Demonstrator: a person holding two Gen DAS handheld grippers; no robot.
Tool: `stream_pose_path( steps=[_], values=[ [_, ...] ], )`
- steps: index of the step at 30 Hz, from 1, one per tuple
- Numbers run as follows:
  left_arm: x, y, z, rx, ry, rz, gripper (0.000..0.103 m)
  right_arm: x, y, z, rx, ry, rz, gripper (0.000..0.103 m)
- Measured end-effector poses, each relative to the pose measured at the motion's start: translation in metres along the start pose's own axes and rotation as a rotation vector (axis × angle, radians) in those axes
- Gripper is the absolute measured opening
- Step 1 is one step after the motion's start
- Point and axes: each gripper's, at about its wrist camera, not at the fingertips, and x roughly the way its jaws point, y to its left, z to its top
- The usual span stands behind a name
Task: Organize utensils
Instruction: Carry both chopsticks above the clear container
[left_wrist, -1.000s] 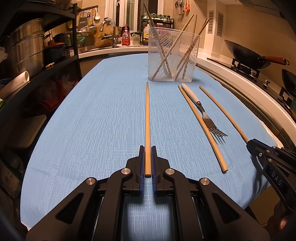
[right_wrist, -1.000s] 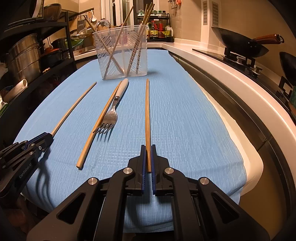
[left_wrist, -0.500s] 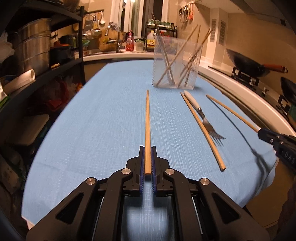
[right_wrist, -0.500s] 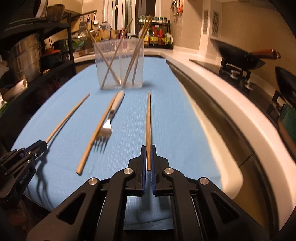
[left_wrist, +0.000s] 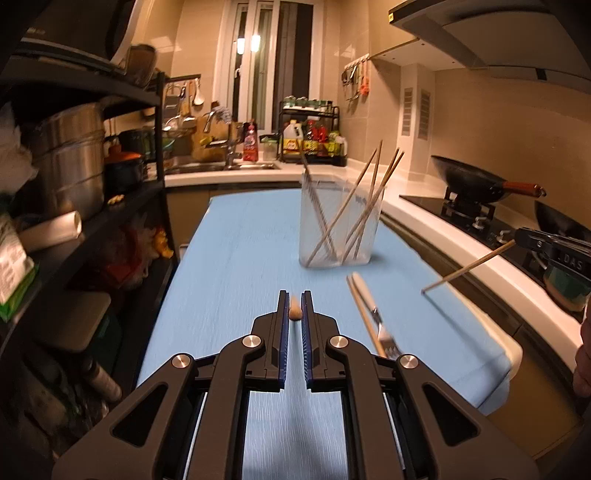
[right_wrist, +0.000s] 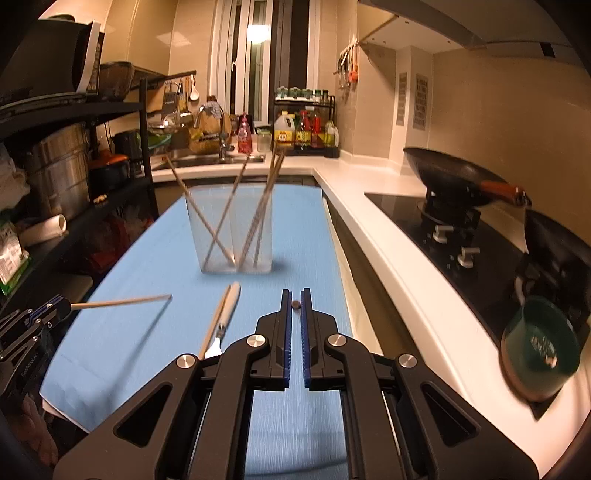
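Observation:
My left gripper (left_wrist: 295, 308) is shut on a wooden chopstick (left_wrist: 295, 313), seen end-on and lifted above the blue cloth (left_wrist: 236, 266). My right gripper (right_wrist: 296, 304) is shut on another chopstick (right_wrist: 296, 304), also seen end-on. Each held chopstick shows from the side in the other view: the right one (left_wrist: 469, 268) and the left one (right_wrist: 122, 302), both in the air. A clear plastic holder (left_wrist: 338, 229) with several chopsticks stands ahead; it also shows in the right wrist view (right_wrist: 231, 230). A fork (left_wrist: 373, 312) and one chopstick (left_wrist: 364, 317) lie on the cloth.
A black shelf rack with steel pots (left_wrist: 70, 173) stands on the left. A white counter with a stove and a wok (left_wrist: 476, 182) runs along the right. A green cup (right_wrist: 541, 347) sits on the counter. A sink and bottles (left_wrist: 310, 142) are at the back.
Both grippers have lifted their chopsticks off the cloth and tilted up, so each stick now points away from its camera. The fork and one chopstick stay on the cloth.

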Motion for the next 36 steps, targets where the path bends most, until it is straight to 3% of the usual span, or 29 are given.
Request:
stream_pose_path(
  steps=[12,17,23,30,33,36],
  values=[
    [0.002,0.008,0.129,0.010,0.025,-0.157,0.007,0.011,-0.011,0.131,0.096,0.022,0.166,0.005],
    [0.017,0.013,0.173,-0.040,0.035,-0.205,0.007,0.018,0.001,0.176,0.078,-0.025,0.220,0.005],
    [0.043,0.013,0.230,-0.047,-0.006,-0.205,0.007,0.031,0.017,0.221,0.033,-0.108,0.214,0.005],
    [0.067,0.003,0.277,-0.058,-0.108,-0.204,0.007,0.058,0.021,0.244,0.032,-0.197,0.191,0.005],
    [0.088,0.001,0.276,-0.072,-0.143,-0.182,0.006,0.073,0.020,0.241,0.048,-0.234,0.193,0.005],
    [0.120,-0.006,0.263,-0.069,-0.115,-0.163,0.007,0.092,0.022,0.235,0.042,-0.237,0.194,0.005]
  ],
)
